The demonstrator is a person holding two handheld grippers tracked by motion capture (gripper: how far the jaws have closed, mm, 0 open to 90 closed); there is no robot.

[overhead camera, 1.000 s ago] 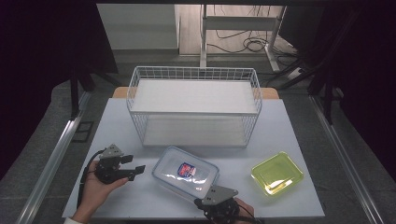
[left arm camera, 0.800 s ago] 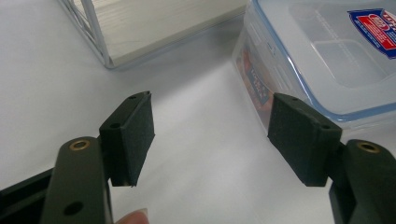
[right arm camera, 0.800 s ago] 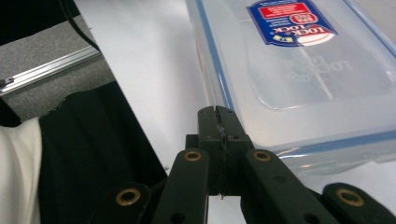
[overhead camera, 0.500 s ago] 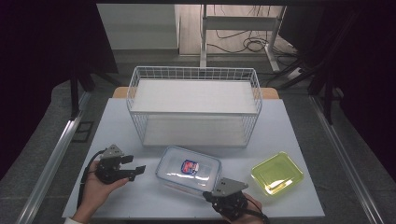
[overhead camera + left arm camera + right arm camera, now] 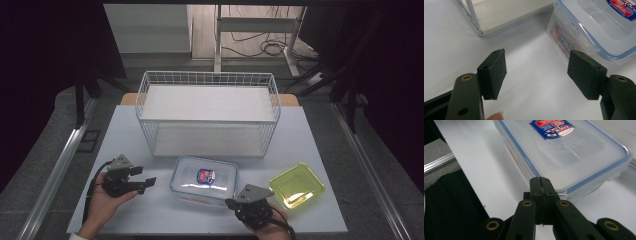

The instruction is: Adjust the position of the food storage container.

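Clear lidded box (image 5: 204, 180) on white table (image 5: 320, 150) before wire rack (image 5: 209, 113), left gripper (image 5: 145, 182) just left of box, jaws wide apart and empty, right gripper (image 5: 231, 203) at box's near right corner, jaws pressed together, gripping nothing.

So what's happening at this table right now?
A person holds a gripper in each hand at a white table. The right gripper, jaws shut with nothing between them, sits at the near edge of a clear lidded food box, by its corner. The left gripper is open beside the box, holding nothing. A wire shelf rack stands behind, and a yellow-green lid lies to the right.
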